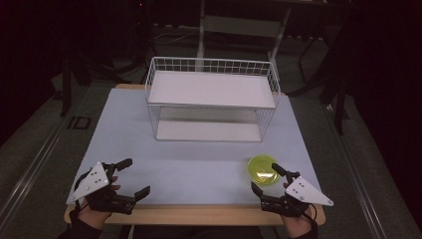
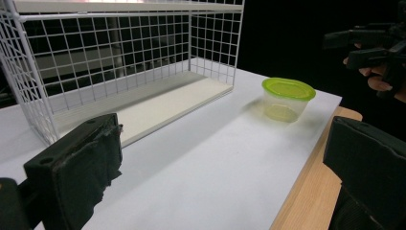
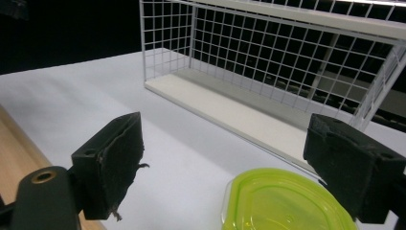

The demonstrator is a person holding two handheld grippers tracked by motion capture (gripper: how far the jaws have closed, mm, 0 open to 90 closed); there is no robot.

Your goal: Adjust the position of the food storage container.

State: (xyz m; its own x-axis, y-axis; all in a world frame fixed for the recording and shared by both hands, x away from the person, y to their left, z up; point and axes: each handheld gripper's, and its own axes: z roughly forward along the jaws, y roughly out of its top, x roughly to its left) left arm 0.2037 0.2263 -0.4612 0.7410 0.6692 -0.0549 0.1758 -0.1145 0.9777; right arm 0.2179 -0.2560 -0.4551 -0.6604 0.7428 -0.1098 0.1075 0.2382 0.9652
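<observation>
A small clear tub with a lime-green lid (image 1: 262,169) stands on the white mat near the front right. My right gripper (image 1: 267,179) is just in front of it, open, with its jaws apart on either side of the tub's near edge and not touching it. In the right gripper view the green lid (image 3: 282,201) lies low between the wide-apart jaws of the right gripper (image 3: 232,165). My left gripper (image 1: 133,177) rests at the front left, open with nothing between its fingers. From the left gripper (image 2: 220,167) the tub (image 2: 287,98) stands far off to the right.
A white wire rack (image 1: 211,99) with an upper shelf and a lower shelf stands at the back middle of the mat (image 1: 189,159). The wooden table edge (image 1: 199,215) runs along the front. Dark floor and furniture legs surround the table.
</observation>
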